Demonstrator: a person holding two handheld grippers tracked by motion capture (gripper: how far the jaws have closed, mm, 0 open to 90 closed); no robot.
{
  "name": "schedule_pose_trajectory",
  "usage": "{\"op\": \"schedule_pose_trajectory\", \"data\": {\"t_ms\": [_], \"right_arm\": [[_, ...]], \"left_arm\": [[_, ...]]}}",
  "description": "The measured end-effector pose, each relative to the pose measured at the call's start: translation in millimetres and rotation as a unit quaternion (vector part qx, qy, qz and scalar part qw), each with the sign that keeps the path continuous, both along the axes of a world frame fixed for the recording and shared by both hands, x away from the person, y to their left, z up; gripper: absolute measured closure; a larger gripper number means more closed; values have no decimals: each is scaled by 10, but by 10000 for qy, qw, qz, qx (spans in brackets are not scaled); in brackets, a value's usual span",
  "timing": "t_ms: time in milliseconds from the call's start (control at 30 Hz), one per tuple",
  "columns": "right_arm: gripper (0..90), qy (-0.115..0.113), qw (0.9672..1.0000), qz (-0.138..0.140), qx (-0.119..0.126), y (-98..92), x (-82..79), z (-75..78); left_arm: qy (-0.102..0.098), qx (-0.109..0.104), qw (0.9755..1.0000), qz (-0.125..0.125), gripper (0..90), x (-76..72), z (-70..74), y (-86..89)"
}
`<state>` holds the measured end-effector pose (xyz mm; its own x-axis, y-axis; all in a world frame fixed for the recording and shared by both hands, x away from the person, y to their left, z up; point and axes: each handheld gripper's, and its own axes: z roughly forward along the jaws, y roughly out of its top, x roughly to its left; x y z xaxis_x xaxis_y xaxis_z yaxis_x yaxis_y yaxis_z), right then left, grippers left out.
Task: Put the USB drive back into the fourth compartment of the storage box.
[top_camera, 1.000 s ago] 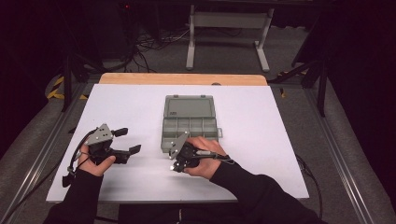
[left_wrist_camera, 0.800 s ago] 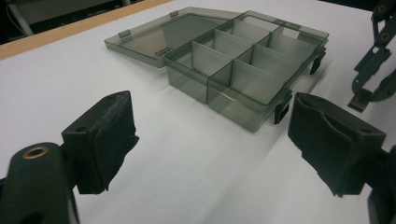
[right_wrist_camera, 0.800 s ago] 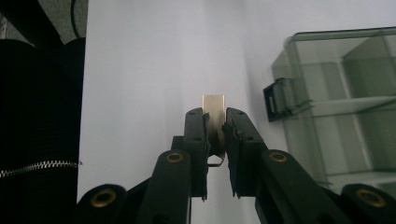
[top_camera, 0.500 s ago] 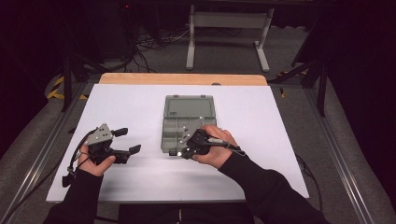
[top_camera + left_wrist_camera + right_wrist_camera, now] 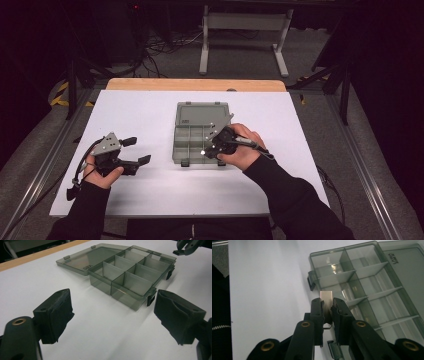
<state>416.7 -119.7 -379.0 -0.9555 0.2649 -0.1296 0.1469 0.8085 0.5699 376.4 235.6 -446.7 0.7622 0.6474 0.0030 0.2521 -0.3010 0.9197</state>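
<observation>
The right gripper (image 5: 327,305) is gripping a small flat plate (image 5: 326,298) between its jaws, carrying it above the open compartment box (image 5: 372,290) just ahead. Next: lowering it into a compartment. The left gripper (image 5: 113,315) is resting open beside the box.

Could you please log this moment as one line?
left gripper: open, idle | right gripper: shut on divider | box: open

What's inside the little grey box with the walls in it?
The compartments of the box that can be seen look empty. The right gripper, its jaws pinching a small clear piece, hides part of the nearest compartments.
</observation>
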Motion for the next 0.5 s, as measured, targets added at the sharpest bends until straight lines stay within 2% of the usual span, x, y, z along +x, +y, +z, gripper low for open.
{"op": "schedule_pose_trajectory", "data": {"t_ms": [500], "right_arm": [[799,-32,9986,-516,81,-231,277,-7]], "left_arm": [[9,9,10000,5,161,2,-2,3]]}}
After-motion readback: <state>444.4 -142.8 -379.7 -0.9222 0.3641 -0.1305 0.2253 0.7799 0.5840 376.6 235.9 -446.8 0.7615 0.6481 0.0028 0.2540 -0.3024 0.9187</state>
